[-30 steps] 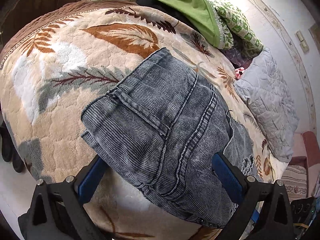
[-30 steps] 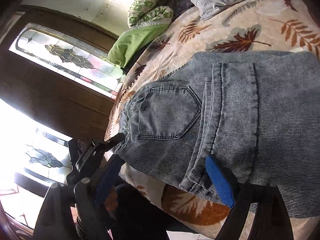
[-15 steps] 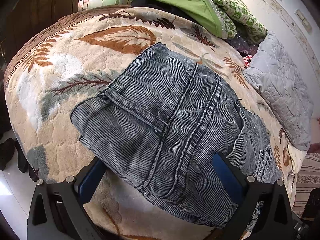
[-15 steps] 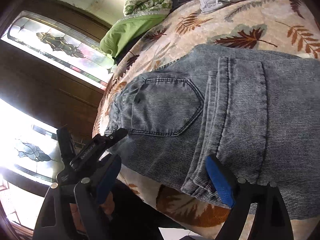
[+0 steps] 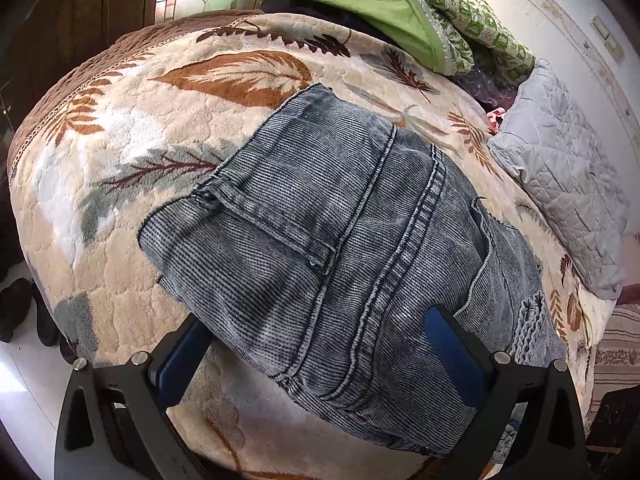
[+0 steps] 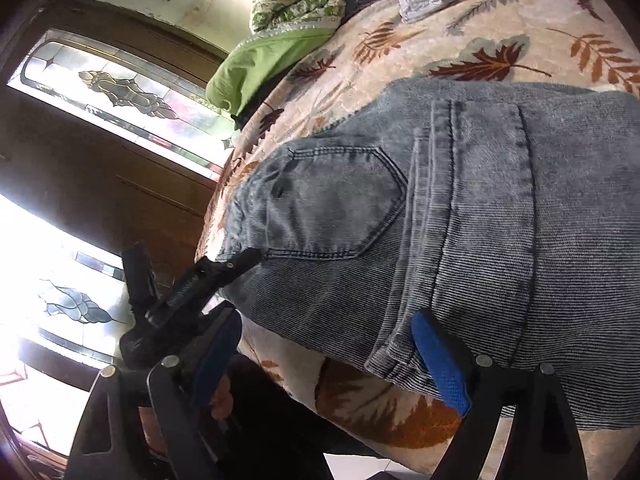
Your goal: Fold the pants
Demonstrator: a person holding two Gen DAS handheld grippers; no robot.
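Folded grey-blue jeans (image 5: 340, 240) lie flat on the leaf-patterned bed blanket (image 5: 120, 160). My left gripper (image 5: 316, 320) stands open at their near edge. Its blue pads are set wide apart, and the denim covers both tips. In the right wrist view the jeans (image 6: 480, 220) show a back pocket. One of the left gripper's fingers (image 6: 224, 270) touches the waist corner there. My right gripper (image 6: 328, 318) is open too. Its right pad is tucked at the folded edge, while its left pad hangs off the side of the bed.
A green cover (image 5: 380, 12) and a grey quilted pillow (image 5: 560, 184) lie at the far side of the bed. Dark shoes (image 5: 16, 308) stand on the white floor to the left. A wooden door with stained glass (image 6: 120, 88) is behind the bed.
The left wrist view has tilted a little, bringing more of the pillow side into sight. The jeans lie as before, and both pairs of jaws keep the same width.
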